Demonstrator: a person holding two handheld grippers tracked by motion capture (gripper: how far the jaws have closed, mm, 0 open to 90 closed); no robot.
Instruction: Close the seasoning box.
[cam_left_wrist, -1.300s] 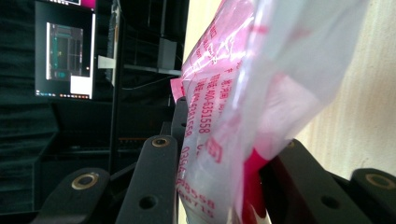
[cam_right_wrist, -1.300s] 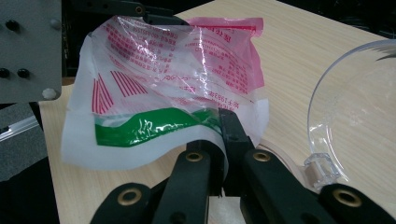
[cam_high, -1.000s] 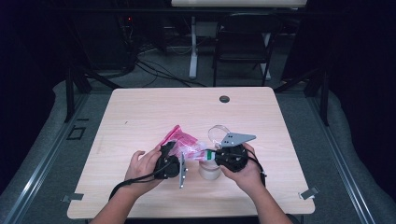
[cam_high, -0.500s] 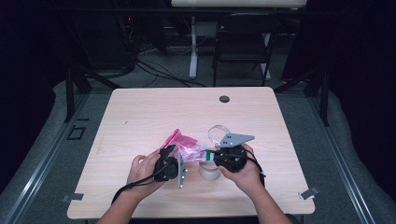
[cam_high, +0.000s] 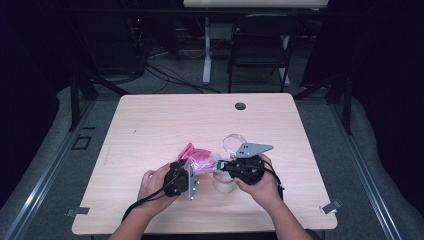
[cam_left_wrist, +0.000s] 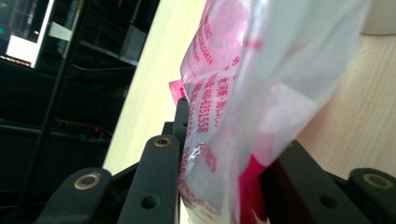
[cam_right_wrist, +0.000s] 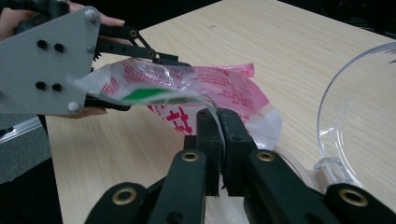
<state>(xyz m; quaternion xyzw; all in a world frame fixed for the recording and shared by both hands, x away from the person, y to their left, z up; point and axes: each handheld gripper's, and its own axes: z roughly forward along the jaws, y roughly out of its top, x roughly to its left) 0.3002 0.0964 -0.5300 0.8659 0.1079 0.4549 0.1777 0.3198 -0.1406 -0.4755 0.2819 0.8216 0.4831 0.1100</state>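
Pink printed plastic bag (cam_high: 200, 161): left tongs (cam_left_wrist: 219, 154) clamp its body, right tongs (cam_right_wrist: 217, 122) pinch its mouth edge, jaws just easing, for tearing open over counter (cam_high: 150, 125).

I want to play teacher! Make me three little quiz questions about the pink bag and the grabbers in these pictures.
1. True or false: both grippers pinch the same pink bag.
2. What stands on the table just past the right gripper? A) clear bowl B) red book C) green bottle
3. What colour is the strip at the bag's edge near the left gripper?

Key: 1 true; 2 A; 3 green.
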